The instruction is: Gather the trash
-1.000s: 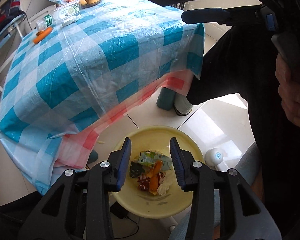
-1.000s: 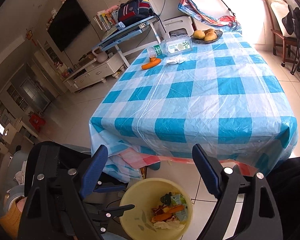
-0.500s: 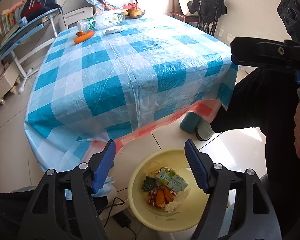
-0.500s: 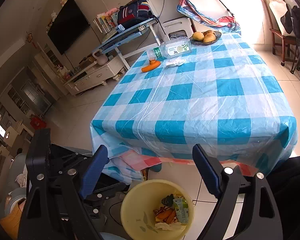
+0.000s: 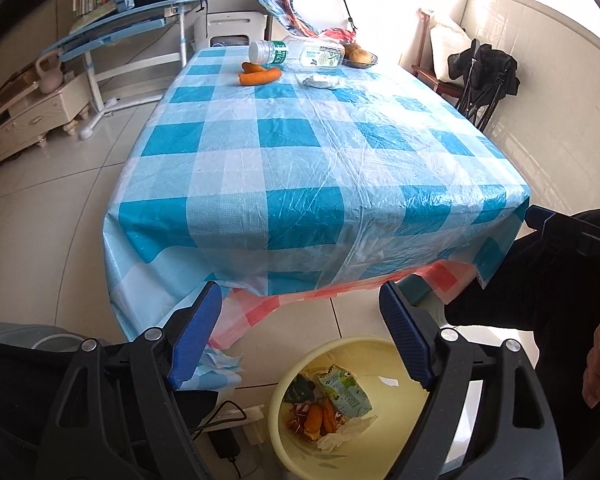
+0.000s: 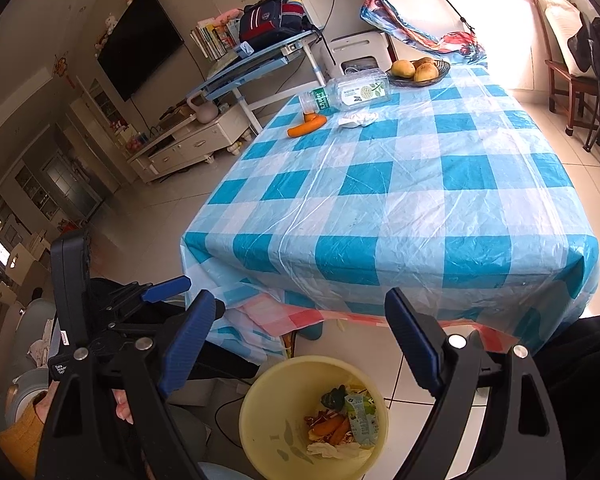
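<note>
A yellow bin (image 5: 398, 436) stands on the floor in front of the table and holds a green carton (image 5: 344, 394), carrot pieces (image 5: 320, 416) and a tissue. My left gripper (image 5: 300, 292) hangs above the bin's near side, facing the table; its jaws are opening with nothing between them. My right gripper (image 6: 300, 296) is held open and empty over the same bin (image 6: 272, 432). At the far end of the checked table (image 6: 400, 200) lie a carrot (image 6: 306, 126), a plastic bottle (image 6: 348, 94) and a crumpled tissue (image 6: 358, 119).
A bowl of fruit (image 6: 418, 70) sits at the table's far end. A power strip and cable (image 5: 236, 420) lie on the floor left of the bin. A person's dark trouser leg (image 5: 540, 288) is to the right. A desk with a backpack (image 6: 276, 16) and chairs (image 6: 572, 72) flank the table.
My left gripper has risen and rolled from pointing down into the bin to facing the table, and its jaws have spread wide. The right gripper has stayed put.
</note>
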{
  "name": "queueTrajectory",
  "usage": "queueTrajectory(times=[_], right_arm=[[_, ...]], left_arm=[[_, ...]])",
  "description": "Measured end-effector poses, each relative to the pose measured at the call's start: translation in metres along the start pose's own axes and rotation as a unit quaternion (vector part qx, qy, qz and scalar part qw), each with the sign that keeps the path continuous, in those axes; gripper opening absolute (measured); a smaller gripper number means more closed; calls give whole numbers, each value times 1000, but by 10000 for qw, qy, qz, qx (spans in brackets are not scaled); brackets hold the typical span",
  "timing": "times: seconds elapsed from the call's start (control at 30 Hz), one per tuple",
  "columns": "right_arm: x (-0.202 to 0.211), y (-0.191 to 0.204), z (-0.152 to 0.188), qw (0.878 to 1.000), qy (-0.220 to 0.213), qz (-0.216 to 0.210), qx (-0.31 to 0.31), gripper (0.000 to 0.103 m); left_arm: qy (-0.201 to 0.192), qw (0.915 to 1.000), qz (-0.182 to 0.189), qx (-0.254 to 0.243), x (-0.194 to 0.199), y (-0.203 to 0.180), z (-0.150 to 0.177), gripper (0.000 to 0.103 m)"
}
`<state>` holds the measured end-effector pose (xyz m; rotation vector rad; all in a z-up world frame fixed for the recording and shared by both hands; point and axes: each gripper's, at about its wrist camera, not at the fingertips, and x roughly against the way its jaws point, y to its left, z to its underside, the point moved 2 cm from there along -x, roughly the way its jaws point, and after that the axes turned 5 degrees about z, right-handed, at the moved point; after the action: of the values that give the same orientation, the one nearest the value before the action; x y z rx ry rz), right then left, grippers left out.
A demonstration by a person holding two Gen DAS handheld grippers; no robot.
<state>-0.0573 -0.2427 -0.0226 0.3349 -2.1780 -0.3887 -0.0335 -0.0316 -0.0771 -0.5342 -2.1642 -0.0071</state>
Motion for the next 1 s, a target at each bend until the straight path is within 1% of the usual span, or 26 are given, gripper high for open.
queueTrajectory(times=[0.17,0.53,0.67,0.77,1.0], right_arm=[[-6,6,2,9999,107,38,120,83],[-14,11,5,9995,219,75,229,83],[-12,12,2,9995,190,24,241,83],[-13,14,-3,9991,178,48,380,83],[-23,22,-25,9944,177,213,1023,83]], left_arm=[[-70,9999,52,68,2,-1,-3,79],[-56,9998,47,-191,-2,-20,-5,82],[-127,9997,119,-142,1,-19,-7,82],[-176,9997,135,-91,3,-15,-15,82],[-430,9989,101,-136,12,0,-48,83]])
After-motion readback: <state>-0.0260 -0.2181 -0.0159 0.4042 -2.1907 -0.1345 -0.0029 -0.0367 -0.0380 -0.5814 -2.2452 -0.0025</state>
